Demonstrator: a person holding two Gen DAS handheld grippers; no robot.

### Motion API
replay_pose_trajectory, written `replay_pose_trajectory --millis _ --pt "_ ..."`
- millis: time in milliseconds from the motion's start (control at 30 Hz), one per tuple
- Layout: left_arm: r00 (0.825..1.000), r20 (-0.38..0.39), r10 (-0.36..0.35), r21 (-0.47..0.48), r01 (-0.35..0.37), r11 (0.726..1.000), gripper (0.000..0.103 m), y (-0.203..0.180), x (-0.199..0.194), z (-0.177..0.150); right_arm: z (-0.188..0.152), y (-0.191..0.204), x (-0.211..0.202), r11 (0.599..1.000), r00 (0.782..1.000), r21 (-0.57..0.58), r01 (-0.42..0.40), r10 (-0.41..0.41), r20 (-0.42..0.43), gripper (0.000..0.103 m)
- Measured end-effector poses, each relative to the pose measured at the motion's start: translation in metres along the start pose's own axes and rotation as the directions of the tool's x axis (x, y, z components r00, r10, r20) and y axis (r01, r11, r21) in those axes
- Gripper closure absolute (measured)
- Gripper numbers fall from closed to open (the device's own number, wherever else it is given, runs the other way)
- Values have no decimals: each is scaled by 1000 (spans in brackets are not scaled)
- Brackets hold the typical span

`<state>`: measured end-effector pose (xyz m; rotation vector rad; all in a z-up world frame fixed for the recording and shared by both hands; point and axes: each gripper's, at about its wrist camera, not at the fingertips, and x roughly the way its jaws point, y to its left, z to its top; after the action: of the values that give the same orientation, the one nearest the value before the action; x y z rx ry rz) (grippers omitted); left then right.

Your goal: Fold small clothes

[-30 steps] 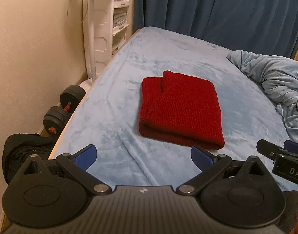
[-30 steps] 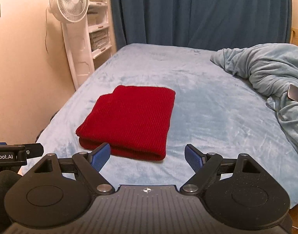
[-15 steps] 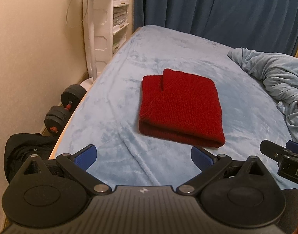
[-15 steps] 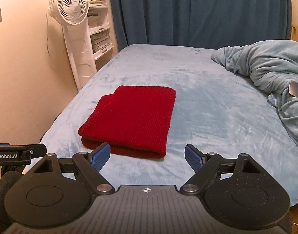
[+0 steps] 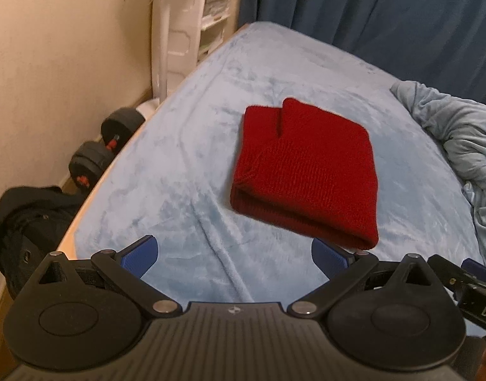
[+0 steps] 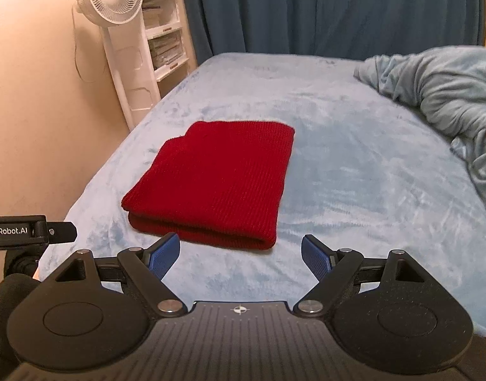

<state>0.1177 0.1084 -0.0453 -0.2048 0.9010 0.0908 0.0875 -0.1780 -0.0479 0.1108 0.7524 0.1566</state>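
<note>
Bed (image 5: 185, 146): a pale blue fleece cover is spread over it, and the task's thing is carried near its middle; a rumpled blanket (image 6: 440, 92) of the same blue is heaped at the far right, well apart from the work.

Red knit garment (image 6: 217, 184): it is seen lying flat on the bed, already doubled into a neat rectangle, with the rounded fold edge turned toward the cameras and two layers showing at that edge; at the far left corner a small stepped flap (image 5: 262, 117) is left uncovered.

Step in hand: the fold is judged to be largely made; either a last half-fold or a tidy-up of the stepped corner is thought to remain.

Next move: if another fold is wanted, the near edge would have to be pinched at both corners through all layers and carried over evenly, so that the thick knit is not dragged across the fleece.

Left gripper (image 5: 233, 254): its fingers are spread wide, nothing is held or touched, and it is poised above bare cover just short of the garment's near edge.

Right gripper (image 6: 239, 254): its fingers are likewise spread wide and empty, with the garment's near right corner seen just beyond and between them, no contact being made.
</note>
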Motion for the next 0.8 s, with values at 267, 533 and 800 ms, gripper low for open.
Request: replay_pose_trajectory --millis 267,533,800 --pt "997 -61 -37 -223 22 975 0 0 56 21 51 -62 62 971 990 206 -123 135 -45 10" --pt "987 -140 -78 -458 6 889 0 5 124 49 146 -134 212 937 985 331 -109 148 -94 8" --pt "968 -236 -91 -586 -67 807 0 25 184 45 207 -145 347 926 968 373 -56 141 -206 8"
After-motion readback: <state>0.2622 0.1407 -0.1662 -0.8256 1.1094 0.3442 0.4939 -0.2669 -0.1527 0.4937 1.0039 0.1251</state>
